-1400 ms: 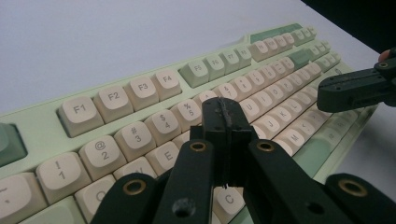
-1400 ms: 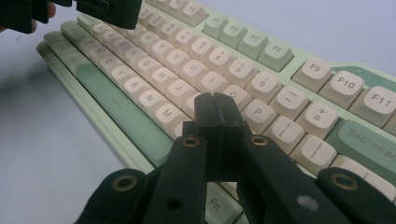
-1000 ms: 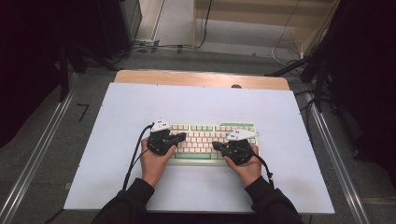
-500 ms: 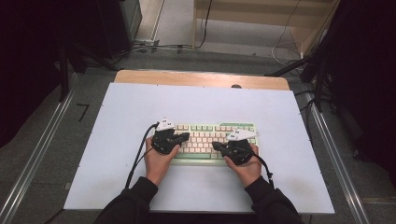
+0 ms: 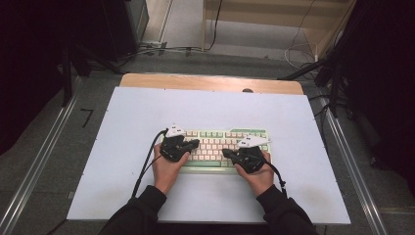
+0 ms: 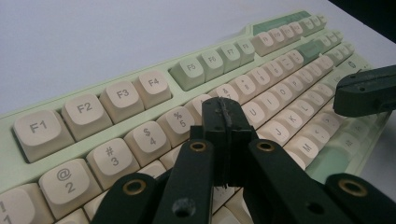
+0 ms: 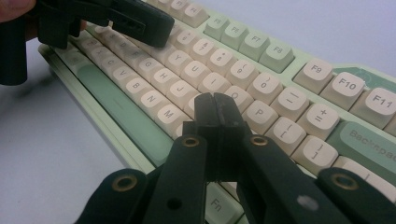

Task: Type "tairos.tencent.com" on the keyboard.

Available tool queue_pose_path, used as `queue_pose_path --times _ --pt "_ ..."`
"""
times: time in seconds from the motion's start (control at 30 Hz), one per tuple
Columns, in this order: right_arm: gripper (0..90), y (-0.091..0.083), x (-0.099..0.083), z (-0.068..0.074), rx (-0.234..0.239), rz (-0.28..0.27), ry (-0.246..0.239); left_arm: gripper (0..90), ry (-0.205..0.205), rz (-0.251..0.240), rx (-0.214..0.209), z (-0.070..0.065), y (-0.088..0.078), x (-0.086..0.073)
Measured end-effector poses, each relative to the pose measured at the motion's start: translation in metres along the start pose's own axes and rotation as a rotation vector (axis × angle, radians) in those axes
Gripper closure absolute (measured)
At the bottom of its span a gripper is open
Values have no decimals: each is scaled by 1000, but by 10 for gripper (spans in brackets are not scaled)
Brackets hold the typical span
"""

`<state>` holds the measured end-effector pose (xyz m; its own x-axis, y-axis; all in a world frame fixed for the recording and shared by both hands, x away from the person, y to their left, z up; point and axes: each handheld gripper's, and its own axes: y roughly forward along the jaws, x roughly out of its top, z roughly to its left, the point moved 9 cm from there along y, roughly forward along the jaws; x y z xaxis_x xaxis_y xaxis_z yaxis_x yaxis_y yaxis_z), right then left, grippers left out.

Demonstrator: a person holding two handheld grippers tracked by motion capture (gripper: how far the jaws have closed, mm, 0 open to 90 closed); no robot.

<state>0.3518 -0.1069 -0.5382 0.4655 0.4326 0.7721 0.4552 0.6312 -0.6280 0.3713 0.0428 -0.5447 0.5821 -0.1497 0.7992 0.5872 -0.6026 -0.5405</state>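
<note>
Holding both grippers over the keyboard, the person seems to be typing with closed tips. Near the bottom of the high view, two dark sleeves come in from about 6 o'clock. The left gripper has slid a tiny bit since a moment ago, and the right gripper has stayed put, so I think the left one is lining up over a new key. Both have their jaws pressed together and pinch nothing.

From the left gripper view, its tip hangs over the keys near 5 and 6. From the right gripper view, its tip hangs near the P and L keys.

The keyboard lies flat in the middle of the white table. Its long side runs from 9 o'clock to 3 o'clock, and its top row faces 12 o'clock.
</note>
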Motion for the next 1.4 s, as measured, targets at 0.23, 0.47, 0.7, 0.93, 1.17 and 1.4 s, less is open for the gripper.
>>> queue_pose_path --times 0.23,0.47,0.7,0.93,1.17,1.4 --pt "882 0 0 0 -1 0 0 900 1 1 4 1 1 -1" --pt "882 -1 0 -1 -5 -3 0 900 2 5 3 1 1 -1" --pt "882 -1 0 0 -3 -2 1 900 10 8 7 0 1 -2" --pt "882 -1 1 0 -2 -2 1 900 18 25 18 0 2 -3" --pt "882 -1 1 0 -1 -5 1 900 6 -19 -8 -4 -6 5" --pt "882 -1 1 0 0 -5 0 900 0 -24 -6 -2 -11 6"
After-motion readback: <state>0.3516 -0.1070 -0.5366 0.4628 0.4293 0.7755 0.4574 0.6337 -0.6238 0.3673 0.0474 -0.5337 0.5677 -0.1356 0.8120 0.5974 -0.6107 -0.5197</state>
